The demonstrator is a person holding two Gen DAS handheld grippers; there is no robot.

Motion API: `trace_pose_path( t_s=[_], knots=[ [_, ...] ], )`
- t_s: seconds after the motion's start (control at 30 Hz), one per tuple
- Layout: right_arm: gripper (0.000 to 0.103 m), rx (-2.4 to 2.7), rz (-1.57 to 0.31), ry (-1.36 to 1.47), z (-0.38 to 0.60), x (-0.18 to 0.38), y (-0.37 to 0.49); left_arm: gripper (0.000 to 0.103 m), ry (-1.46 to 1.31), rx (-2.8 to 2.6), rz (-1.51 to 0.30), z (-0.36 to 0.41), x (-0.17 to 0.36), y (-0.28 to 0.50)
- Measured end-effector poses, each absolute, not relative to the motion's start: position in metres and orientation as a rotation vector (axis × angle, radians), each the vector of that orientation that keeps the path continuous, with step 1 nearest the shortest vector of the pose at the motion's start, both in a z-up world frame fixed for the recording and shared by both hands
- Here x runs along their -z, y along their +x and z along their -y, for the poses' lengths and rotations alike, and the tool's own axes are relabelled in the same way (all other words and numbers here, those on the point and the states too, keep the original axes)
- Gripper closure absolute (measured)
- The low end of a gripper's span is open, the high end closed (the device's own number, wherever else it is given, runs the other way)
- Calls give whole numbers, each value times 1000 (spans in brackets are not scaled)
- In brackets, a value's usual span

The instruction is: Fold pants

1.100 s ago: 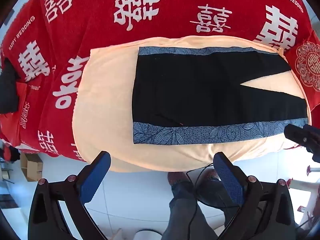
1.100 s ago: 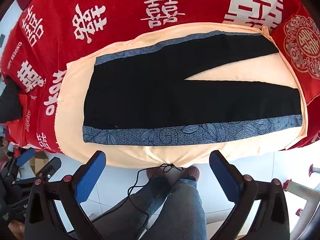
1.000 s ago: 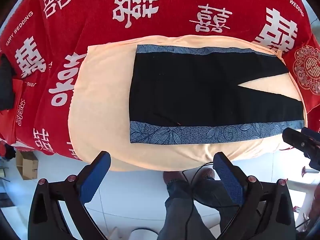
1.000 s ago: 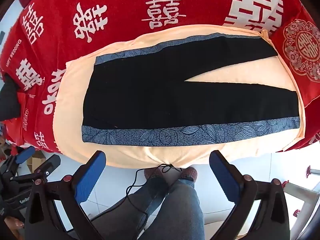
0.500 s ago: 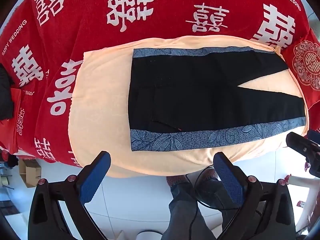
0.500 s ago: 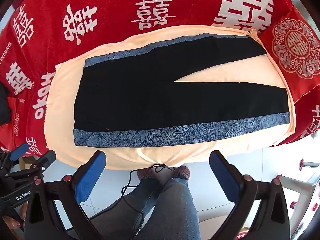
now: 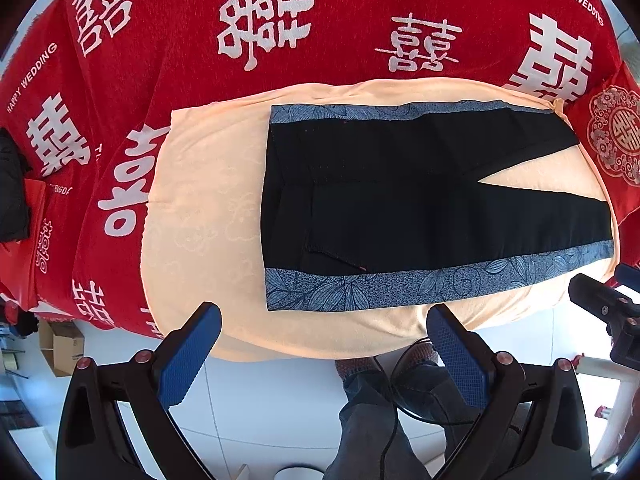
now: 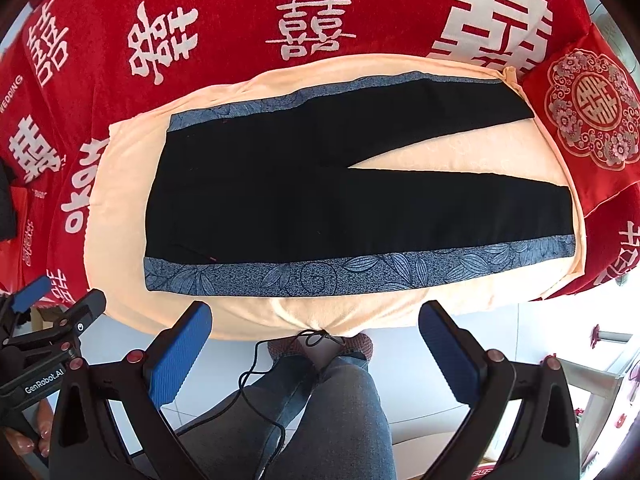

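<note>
- While both grippers hang off the near edge of the peach blanket point(image 7: 200, 216), the left wrist view shows the pants point(image 7: 400, 200) lying flat on that blanket, unfolded, waist toward the blanket's left half and the two legs running to its right end.
- Black cloth fills the middle of the pants, and a blue leaf-patterned band point(image 7: 400, 284) runs along the side nearest the blanket's near edge; a second band lines the far side.
- A wedge of bare blanket shows between the two legs near the right end.
- The left gripper point(image 7: 320, 354) has its jaws spread wide with nothing between them; its blue pads point(image 7: 188, 354) sit just off the blanket's near edge, clear of the pants.
- The red cloth point(image 7: 320, 20) with white characters lies under the blanket and reaches beyond it on the far and left sides.
- In the right wrist view the pants point(image 8: 320, 192) again lie spread on the blanket point(image 8: 120, 184), legs splitting toward its right end.
- The right gripper point(image 8: 316, 350) is likewise wide open and holds nothing, below the blanket's near edge.
- The left gripper point(image 8: 60, 312) shows off the blanket's near-left corner.
- The person's jeans-clad legs point(image 8: 320, 412) stand below the blanket's near edge, between the right gripper's fingers.
</note>
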State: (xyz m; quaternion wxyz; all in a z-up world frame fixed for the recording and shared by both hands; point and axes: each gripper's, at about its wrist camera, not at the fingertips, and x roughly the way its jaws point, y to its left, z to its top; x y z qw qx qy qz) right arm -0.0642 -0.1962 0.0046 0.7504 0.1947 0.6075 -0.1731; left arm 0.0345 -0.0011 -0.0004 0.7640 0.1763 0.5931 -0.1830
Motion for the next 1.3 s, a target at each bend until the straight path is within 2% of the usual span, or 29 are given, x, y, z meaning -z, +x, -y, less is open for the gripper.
trace_pose_path(
  t_s=[1.3],
  knots=[
    [0, 398, -1321, 442, 187, -4, -69, 0, 381, 400, -1259, -10, -5, 37]
  ],
)
